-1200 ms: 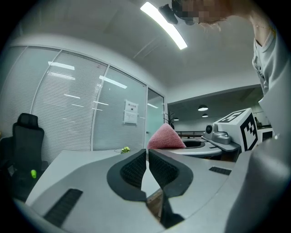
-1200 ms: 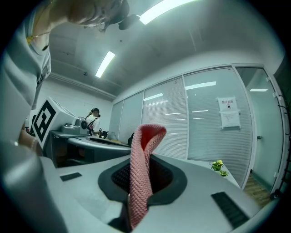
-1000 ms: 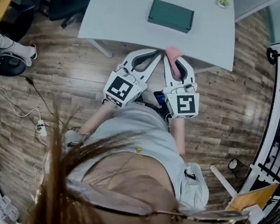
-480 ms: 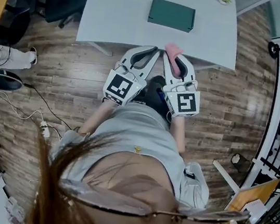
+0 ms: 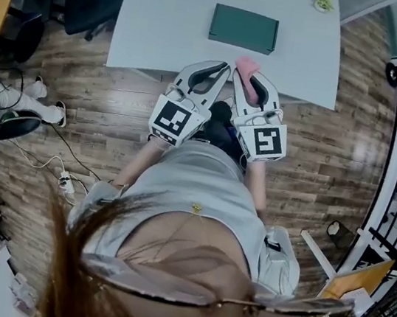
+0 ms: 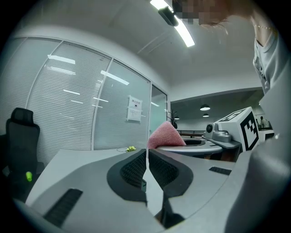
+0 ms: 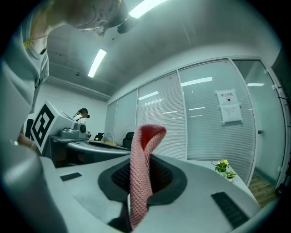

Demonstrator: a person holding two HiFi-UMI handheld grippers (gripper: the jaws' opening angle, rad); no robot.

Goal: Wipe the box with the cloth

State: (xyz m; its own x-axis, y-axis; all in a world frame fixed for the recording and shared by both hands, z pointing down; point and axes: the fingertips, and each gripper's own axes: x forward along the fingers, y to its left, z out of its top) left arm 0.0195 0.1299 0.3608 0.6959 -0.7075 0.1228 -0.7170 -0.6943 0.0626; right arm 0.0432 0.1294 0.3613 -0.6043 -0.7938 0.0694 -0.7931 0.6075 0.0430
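The pale grey rectangular desk [image 5: 168, 22] fills the top of the head view, and it sits slightly lower in the frame than a second ago: you have closed in on it, and both tools now reach over its near edge rather than stopping at it. The dark green flat rectangular box [image 5: 243, 28] lies untouched at the upper centre of the frame, well apart from anything you carry.

Your left gripper [image 5: 223, 67], just left of centre, has its fingers pressed together with nothing between them. Your right gripper [image 5: 247, 78] sits just beside it. Its fingers are clamped on the pink knitted cloth [image 5: 246, 64], whose folded end stands up past the fingertips.

The approach looks nearly done, but no wiping has begun. The cloth must next travel further up the frame and come down onto the box lid. The empty left gripper could steady the box, which looks light enough to slide under a wipe.
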